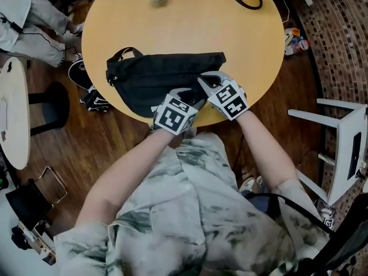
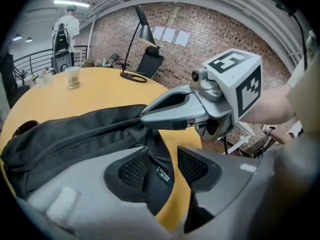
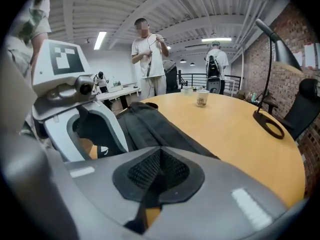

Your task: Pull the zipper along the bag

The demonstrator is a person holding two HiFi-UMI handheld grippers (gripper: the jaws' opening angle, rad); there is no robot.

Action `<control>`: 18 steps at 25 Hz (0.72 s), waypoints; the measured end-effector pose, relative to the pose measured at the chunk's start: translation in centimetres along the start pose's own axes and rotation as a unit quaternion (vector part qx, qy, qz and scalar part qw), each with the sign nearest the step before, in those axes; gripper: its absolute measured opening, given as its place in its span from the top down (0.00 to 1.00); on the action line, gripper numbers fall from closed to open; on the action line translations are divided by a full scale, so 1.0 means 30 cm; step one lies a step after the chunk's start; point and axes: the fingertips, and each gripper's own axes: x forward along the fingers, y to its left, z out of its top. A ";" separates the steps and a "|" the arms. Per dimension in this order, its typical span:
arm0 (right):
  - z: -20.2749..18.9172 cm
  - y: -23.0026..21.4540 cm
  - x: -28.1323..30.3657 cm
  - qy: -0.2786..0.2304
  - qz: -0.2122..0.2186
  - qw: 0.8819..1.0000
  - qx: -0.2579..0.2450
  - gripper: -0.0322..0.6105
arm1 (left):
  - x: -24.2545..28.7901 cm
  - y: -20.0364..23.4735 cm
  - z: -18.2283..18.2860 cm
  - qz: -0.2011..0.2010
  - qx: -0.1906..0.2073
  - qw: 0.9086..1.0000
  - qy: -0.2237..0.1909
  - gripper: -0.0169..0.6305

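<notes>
Two tongs meet at the near end of a black waist bag [image 1: 167,76]. The bag lies flat on the round wooden table [image 1: 201,27], close to the edge where the person stands.

The left gripper [image 2: 162,166] has its jaws wide apart. The corner of the bag, with a small label [image 2: 164,175] on it, sits in the gap. The pads do not press on it, so this gripper holds nothing right now.

The right gripper [image 3: 159,171] has its jaws pressed together. A thin dark strip shows in the crack under the pads. It may be bag cloth or the zipper tab, but I cannot tell which. In the left gripper view its tip rests on the bag, right at the end of the zipper [image 2: 75,134], a long line that runs along the bag. I cannot tell if the zipper is open or closed.

I think the job is only at its start. The tongs look like they are getting a hold near the zipper's end, and the long pull is not yet done.

Next, the left jaws should close on the bag corner to keep the bag from moving. Then the right gripper needs a firm pinch on the tab and a straight pull along the line to the far end, by the strap [image 1: 123,53]. If the corner is not held, the bag may just slide on the smooth table.
</notes>
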 end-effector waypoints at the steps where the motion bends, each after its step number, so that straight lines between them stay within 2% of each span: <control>1: -0.002 -0.007 0.015 0.003 0.004 1.000 0.001 0.94 | 0.013 0.014 -0.004 0.010 -0.006 1.000 0.008 0.67; 4: -0.012 -0.009 0.049 0.009 0.021 1.000 0.007 0.94 | 0.055 0.043 -0.027 0.033 -0.034 0.998 0.028 0.66; 9: -0.022 0.002 0.098 0.015 0.037 0.999 0.013 0.94 | 0.115 0.110 -0.052 0.087 -0.035 0.995 0.038 0.67; 13: -0.040 0.014 0.108 0.018 0.046 0.999 0.020 0.94 | 0.120 0.132 -0.073 0.092 -0.045 0.994 0.033 0.71; 18: -0.064 0.017 0.113 0.022 0.048 0.998 0.023 0.94 | 0.115 0.124 -0.079 0.072 -0.058 0.996 0.021 0.78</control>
